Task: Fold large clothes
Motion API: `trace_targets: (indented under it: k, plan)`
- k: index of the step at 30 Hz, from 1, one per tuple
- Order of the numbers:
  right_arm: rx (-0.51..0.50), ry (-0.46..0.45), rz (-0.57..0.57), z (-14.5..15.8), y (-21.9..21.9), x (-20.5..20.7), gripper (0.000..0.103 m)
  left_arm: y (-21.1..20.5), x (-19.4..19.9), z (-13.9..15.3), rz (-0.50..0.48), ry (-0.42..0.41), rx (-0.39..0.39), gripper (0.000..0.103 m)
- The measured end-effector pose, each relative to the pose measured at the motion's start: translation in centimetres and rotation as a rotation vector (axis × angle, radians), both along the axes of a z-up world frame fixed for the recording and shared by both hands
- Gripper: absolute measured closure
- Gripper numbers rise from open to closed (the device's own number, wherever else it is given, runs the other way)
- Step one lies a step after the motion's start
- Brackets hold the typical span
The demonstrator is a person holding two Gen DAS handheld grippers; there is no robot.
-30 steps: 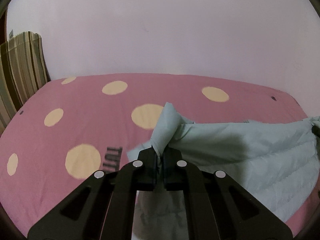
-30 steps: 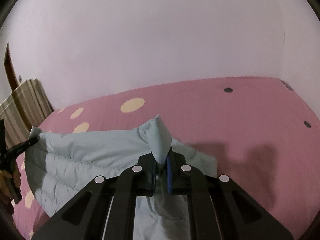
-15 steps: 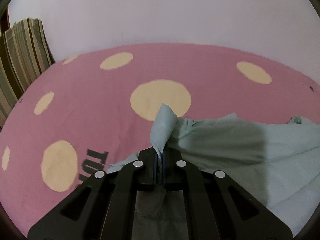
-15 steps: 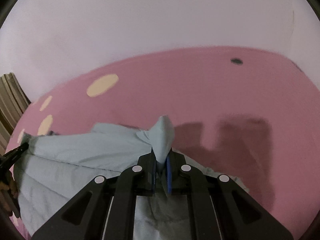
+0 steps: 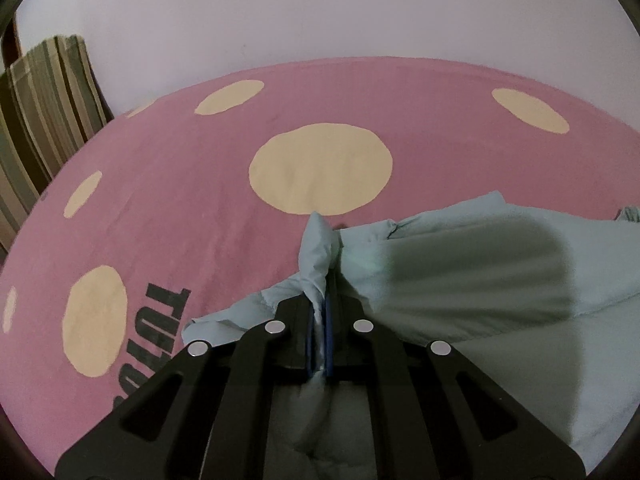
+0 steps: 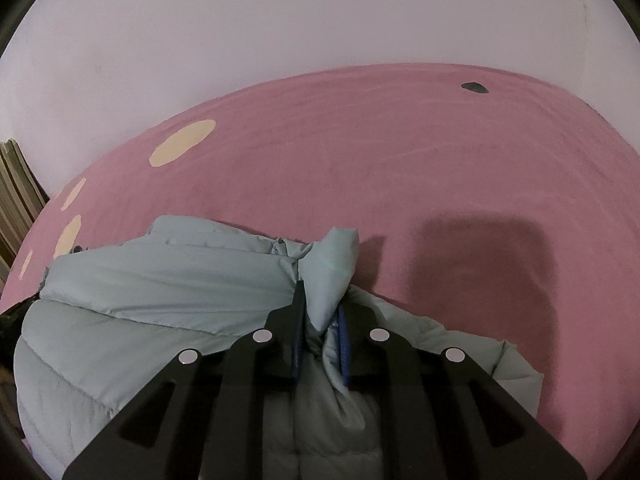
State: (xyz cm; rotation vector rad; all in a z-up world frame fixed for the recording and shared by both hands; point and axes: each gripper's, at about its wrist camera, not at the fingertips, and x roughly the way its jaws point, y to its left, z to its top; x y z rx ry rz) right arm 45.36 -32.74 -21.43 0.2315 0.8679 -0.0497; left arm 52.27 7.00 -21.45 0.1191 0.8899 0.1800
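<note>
A pale blue quilted jacket lies on a pink bed sheet with cream dots. My left gripper is shut on a bunched corner of the jacket, and a tuft of cloth sticks up past the fingertips. In the right wrist view the same jacket spreads to the left on the sheet. My right gripper has its jaws slightly parted around another bunched corner, which still sits between the blue pads. Both grippers are low, close to the bed.
A striped pillow leans at the left end of the bed; its edge shows in the right wrist view. A plain pale wall runs behind the bed. Black lettering is printed on the sheet.
Both grippers have come down and forward towards the bed, laying the jacket's held edge onto the sheet. The right gripper's jaws have parted slightly.
</note>
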Motion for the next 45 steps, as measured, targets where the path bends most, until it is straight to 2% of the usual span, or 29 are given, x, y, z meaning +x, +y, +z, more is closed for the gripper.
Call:
trace_targets:
  k: [1, 2, 4, 5, 6, 7, 9, 11, 12, 14, 16, 19, 23, 27, 32, 41, 45]
  plan:
    - [-0.001, -0.002, -0.002, 0.3, 0.0, -0.2, 0.086, -0.1, -0.1, 0.5, -0.002, 0.001, 0.01, 0.099]
    - [-0.008, 0.001, -0.004, 0.7, -0.1, -0.2, 0.084, -0.1, -0.3, 1.2, 0.002, 0.0, 0.018, 0.095]
    - [-0.034, 0.014, -0.013, 1.7, 0.1, -0.6, 0.069, 0.3, -1.0, 2.3, 0.015, 0.001, 0.016, 0.079]
    - [-0.06, 0.005, -0.029, 2.8, 0.3, -1.2, 0.064, 0.5, -1.5, 3.1, 0.027, -0.01, 0.006, 0.062]
    - [-0.08, -0.021, -0.043, 3.9, 0.8, -1.8, 0.056, 0.6, -2.3, 4.3, 0.037, -0.038, -0.005, 0.055]
    - [-0.099, -0.055, -0.056, 5.1, 1.3, -2.6, 0.05, 0.5, -2.8, 5.0, 0.038, -0.055, -0.012, 0.055]
    - [-0.115, -0.099, -0.048, 7.1, 2.8, -3.6, 0.048, -0.7, -3.9, 6.9, 0.029, -0.078, -0.024, 0.045]
    - [-0.097, -0.111, -0.002, 8.2, 4.9, -3.7, 0.048, -2.2, -4.6, 7.9, -0.004, -0.091, -0.075, 0.04]
    - [-0.085, -0.115, 0.022, 8.5, 6.2, -3.7, 0.048, -3.5, -5.0, 8.1, -0.034, -0.09, -0.117, 0.04]
    - [-0.062, -0.105, 0.07, 8.2, 8.5, -3.2, 0.049, -5.5, -5.3, 7.7, -0.07, -0.067, -0.144, 0.039]
    - [-0.071, -0.09, 0.085, 7.3, 10.1, -2.8, 0.049, -7.5, -5.3, 6.6, -0.087, -0.065, -0.125, 0.039]
    - [-0.118, -0.052, 0.097, 4.8, 12.2, -2.0, 0.049, -9.3, -4.7, 4.2, -0.093, -0.041, -0.055, 0.039]
    - [-0.124, -0.009, 0.088, 1.8, 12.3, -1.1, 0.048, -9.5, -4.4, 2.1, -0.064, -0.053, -0.057, 0.036]
    - [-0.141, -0.019, 0.071, 0.3, 12.4, -0.9, 0.048, -10.0, -4.2, 0.5, -0.051, -0.066, -0.042, 0.034]
    - [-0.146, -0.018, 0.061, -0.5, 12.5, -0.4, 0.047, -9.6, -3.5, -0.5, -0.057, -0.039, -0.067, 0.033]
    - [-0.176, -0.009, 0.056, -0.4, 12.9, 0.0, 0.047, -10.3, -3.3, -1.2, -0.056, -0.023, -0.033, 0.032]
    - [-0.186, -0.006, 0.055, 0.0, 13.1, 0.1, 0.047, -10.1, -2.8, -0.5, -0.055, -0.016, -0.021, 0.033]
